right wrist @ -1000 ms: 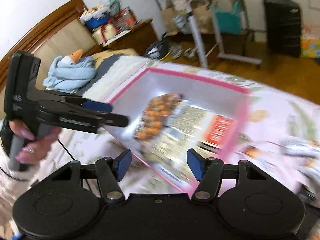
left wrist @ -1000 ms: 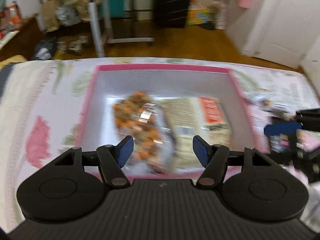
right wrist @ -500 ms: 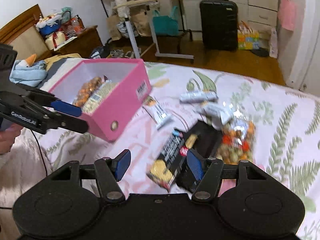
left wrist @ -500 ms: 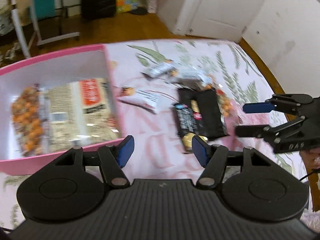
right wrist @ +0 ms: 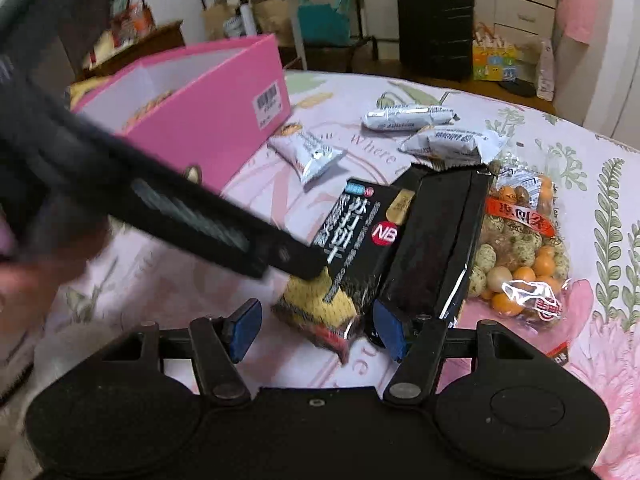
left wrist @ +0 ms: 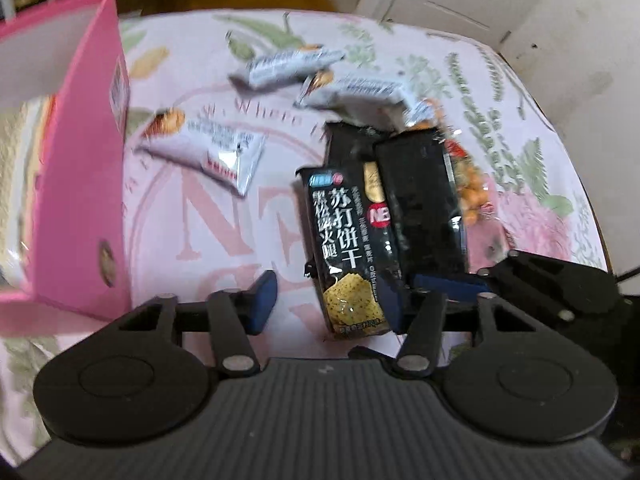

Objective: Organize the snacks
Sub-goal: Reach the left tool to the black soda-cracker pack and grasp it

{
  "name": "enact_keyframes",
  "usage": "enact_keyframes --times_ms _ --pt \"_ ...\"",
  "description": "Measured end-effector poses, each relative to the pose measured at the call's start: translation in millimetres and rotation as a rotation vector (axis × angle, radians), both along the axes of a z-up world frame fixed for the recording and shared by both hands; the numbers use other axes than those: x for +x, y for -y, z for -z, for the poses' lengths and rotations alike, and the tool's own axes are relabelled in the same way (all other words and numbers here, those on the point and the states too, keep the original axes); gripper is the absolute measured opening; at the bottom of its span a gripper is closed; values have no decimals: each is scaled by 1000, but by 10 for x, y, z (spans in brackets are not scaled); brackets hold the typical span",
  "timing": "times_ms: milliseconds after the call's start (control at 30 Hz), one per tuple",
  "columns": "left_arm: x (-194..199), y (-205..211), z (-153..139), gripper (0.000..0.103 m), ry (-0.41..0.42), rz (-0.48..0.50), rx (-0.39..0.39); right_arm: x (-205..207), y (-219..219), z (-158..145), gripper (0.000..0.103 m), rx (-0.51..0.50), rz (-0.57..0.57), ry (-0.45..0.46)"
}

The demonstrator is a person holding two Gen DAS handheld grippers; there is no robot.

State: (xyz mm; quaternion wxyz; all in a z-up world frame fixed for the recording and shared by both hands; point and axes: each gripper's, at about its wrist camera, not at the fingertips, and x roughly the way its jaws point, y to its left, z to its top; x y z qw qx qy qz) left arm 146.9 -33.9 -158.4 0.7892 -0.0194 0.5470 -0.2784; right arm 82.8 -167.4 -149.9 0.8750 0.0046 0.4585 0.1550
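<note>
**Both grippers down over the black cracker packs**

On the bed, on a pink floral bedspread (right wrist: 560,148), the snacks lie in a loose cluster just beside a pink box (right wrist: 224,120). The box stands open at the left, and a little of what it holds shows over its rim in the right wrist view.

The left gripper (left wrist: 326,300) hangs low over the front cracker pack (left wrist: 348,240), a black one with white lettering and a cracker pictured at its near end. Its jaws are closing, and the near end of that pack lies between them; the right-hand pad looks to be at the pack's edge, the left-hand pad stands clear of it with bare bedspread between. I cannot tell if the pack is gripped yet.

The right gripper (right wrist: 316,326) sits about half open, with the near corner of the same pack in front of its gap and its right pad against the near end of the second black pack (right wrist: 432,240), which lies alongside the first, touching it. It has hold of nothing that I can see.

Just beyond the black packs lie three small silver packets (right wrist: 408,116), one of them nearer the box. A clear bag of nuts (right wrist: 524,240), orange and speckled, lies on the far side of the second black pack, partly tucked under it.
</note>
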Motion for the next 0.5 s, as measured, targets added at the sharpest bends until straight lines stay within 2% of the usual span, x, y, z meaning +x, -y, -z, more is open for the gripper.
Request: enact_keyframes --times_ms 167,267,367,500 --pt "23 -22 147 35 -14 -51 -51 115 -33 69 68 9 4 -4" --pt "26 -7 147 34 9 -39 -38 169 -100 96 70 -5 14 -4" --pt "44 4 154 34 9 -21 -38 197 -200 168 70 -81 37 31" --pt "83 -44 185 36 -3 -46 -73 200 -323 233 73 -191 36 96"
